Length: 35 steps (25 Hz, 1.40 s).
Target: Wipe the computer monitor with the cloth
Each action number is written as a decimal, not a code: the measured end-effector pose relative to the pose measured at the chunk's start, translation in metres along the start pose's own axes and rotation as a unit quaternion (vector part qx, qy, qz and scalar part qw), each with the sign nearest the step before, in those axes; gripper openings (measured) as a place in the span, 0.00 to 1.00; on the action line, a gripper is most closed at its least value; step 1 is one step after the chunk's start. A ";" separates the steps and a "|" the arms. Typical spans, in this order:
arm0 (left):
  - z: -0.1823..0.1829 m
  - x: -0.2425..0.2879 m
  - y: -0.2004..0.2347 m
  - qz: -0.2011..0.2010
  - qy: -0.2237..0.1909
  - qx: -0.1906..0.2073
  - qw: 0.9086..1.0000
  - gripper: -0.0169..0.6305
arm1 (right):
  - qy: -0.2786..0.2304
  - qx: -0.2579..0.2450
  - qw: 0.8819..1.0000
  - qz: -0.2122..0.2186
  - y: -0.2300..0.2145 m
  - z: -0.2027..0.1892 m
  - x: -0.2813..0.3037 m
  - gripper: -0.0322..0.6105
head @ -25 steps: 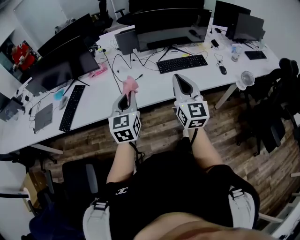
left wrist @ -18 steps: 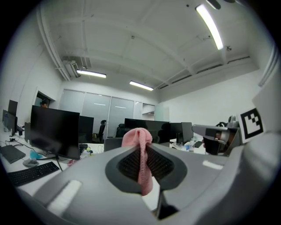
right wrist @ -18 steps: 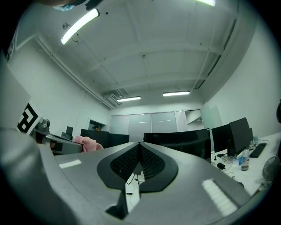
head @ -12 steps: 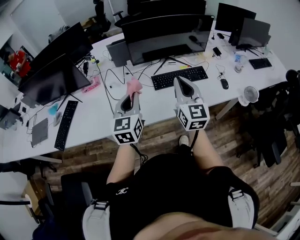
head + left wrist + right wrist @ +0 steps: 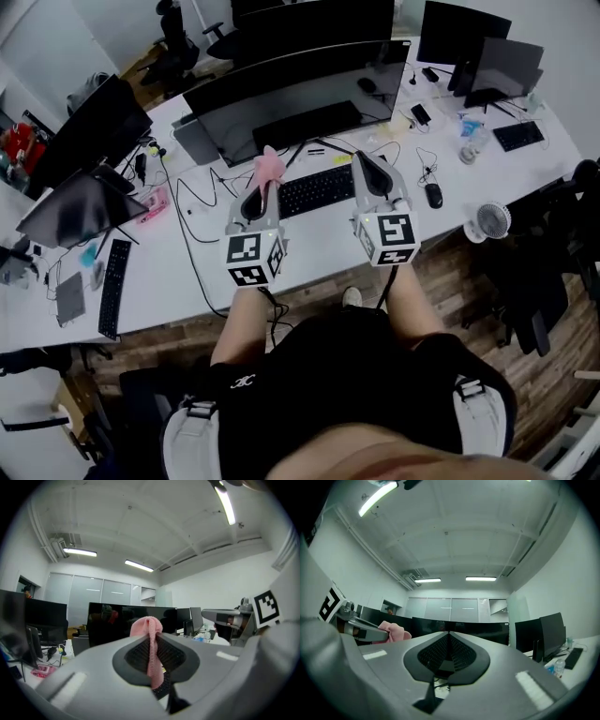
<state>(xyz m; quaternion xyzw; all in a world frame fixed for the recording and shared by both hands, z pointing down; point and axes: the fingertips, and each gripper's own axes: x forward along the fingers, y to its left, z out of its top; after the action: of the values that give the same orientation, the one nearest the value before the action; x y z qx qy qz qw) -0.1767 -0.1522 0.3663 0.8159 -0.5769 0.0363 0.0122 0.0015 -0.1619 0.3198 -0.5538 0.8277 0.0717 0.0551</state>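
A wide dark monitor [image 5: 300, 98] stands at the middle of the white desk [image 5: 187, 272], its screen facing me. My left gripper [image 5: 265, 180] is shut on a pink cloth [image 5: 270, 164], which pokes out past the jaw tips just short of the screen's lower edge. In the left gripper view the pink cloth [image 5: 149, 641] hangs pinched between the jaws, with the monitor [image 5: 122, 623] straight ahead. My right gripper [image 5: 367, 167] is shut with nothing in it, level with the left one, over a black keyboard [image 5: 317, 189]. The right gripper view shows the cloth [image 5: 395, 632] at its left.
Two more dark monitors [image 5: 89, 122] stand at the left of the desk and others [image 5: 473, 47] at the back right. A mouse [image 5: 431, 195], cables, a second keyboard [image 5: 111, 289] and a small white fan [image 5: 492, 220] lie about. Dark office chairs [image 5: 539, 253] stand at the right.
Both grippers have moved forward over the desk toward the wide monitor, the cloth still held. The view has shifted so the monitor and keyboard now sit right in front of the jaws.
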 end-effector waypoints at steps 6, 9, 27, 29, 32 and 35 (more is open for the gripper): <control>0.007 0.077 -0.039 -0.020 0.003 0.008 1.000 0.13 | 0.010 0.001 1.000 -0.005 -0.069 -0.016 0.030 0.05; 0.004 0.104 -0.051 -0.026 0.015 0.008 1.000 0.13 | 0.019 0.004 1.000 -0.012 -0.100 -0.023 0.041 0.05; 0.059 0.206 -0.080 -0.104 -0.014 0.103 0.989 0.13 | 0.019 0.046 0.997 -0.063 -0.181 -0.038 0.025 0.05; 0.071 0.221 -0.088 -0.114 -0.026 0.141 0.983 0.13 | 0.021 0.045 0.996 -0.068 -0.187 -0.040 0.021 0.05; 0.085 0.243 -0.102 -0.127 -0.033 0.184 0.974 0.13 | 0.022 0.044 0.996 -0.077 -0.196 -0.041 0.014 0.05; 0.093 0.265 -0.116 -0.159 -0.024 0.171 0.972 0.13 | 0.020 0.047 0.996 -0.078 -0.203 -0.041 0.011 0.05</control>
<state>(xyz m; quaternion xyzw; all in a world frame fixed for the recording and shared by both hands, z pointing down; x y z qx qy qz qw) 0.0249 -0.3683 0.2954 0.8878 -0.4250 0.1131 -0.1358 0.1845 -0.2557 0.3464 -0.6152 0.7851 0.0172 0.0694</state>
